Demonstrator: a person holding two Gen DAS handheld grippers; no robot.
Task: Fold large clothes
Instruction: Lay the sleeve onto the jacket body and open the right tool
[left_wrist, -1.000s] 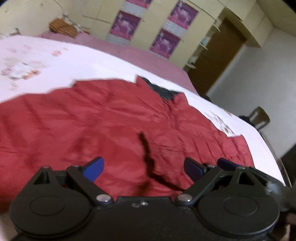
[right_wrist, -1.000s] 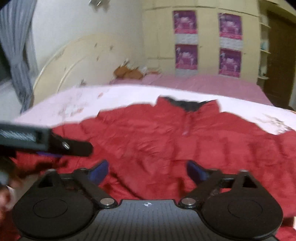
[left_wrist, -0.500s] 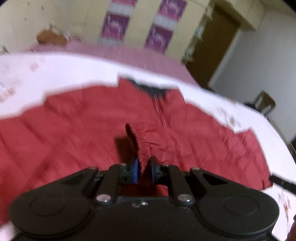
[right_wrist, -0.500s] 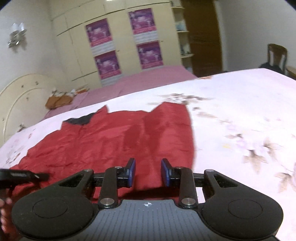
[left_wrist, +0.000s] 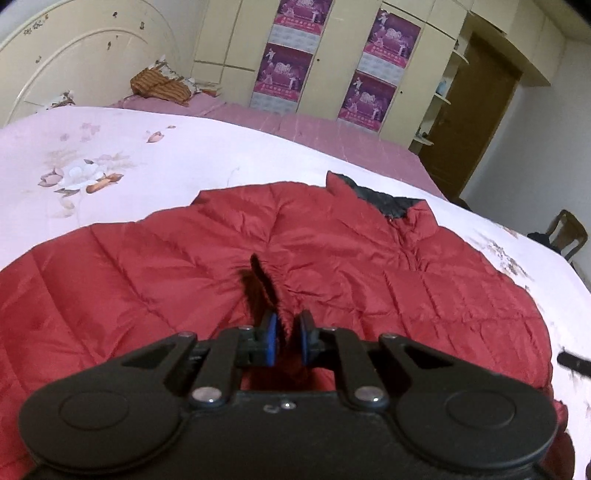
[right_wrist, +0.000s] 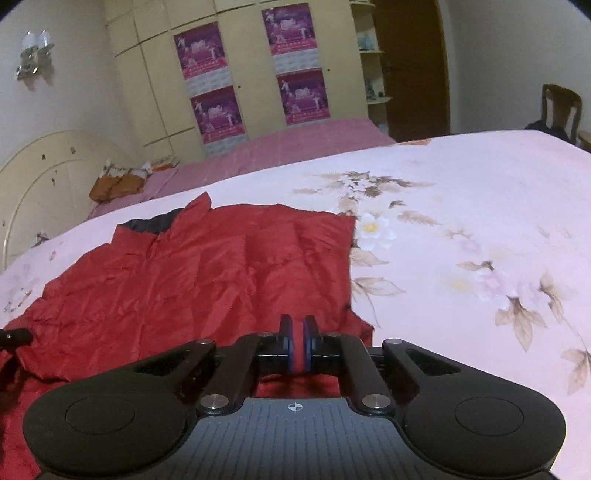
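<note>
Red quilted jacket (left_wrist: 332, 258) lies spread, front up, on a floral bedspread (right_wrist: 461, 206), no fold made yet. Left gripper (left_wrist: 285, 338) pinches a raised ridge of fabric near the hem. Right gripper (right_wrist: 296, 341) has just been closing at the jacket's right edge, apparently clamping fabric, though its pads hide the contact.

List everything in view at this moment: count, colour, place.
jacket: 1, red with dark collar lining, spread on the bed
bedspread: 1, pale pink floral, under the jacket
far bed: 1, pink sheet, behind
headboard: 1, cream, far left
bundle: 1, brown striped, on far bed
posters: 4, purple, on cream wardrobe doors
door: 1, brown, right of the wardrobe
chair: 1, wooden, far right
wall lamp: 1, silver, upper left
left gripper: fingers shut on jacket fabric
right gripper: fingers shut on jacket edge
</note>
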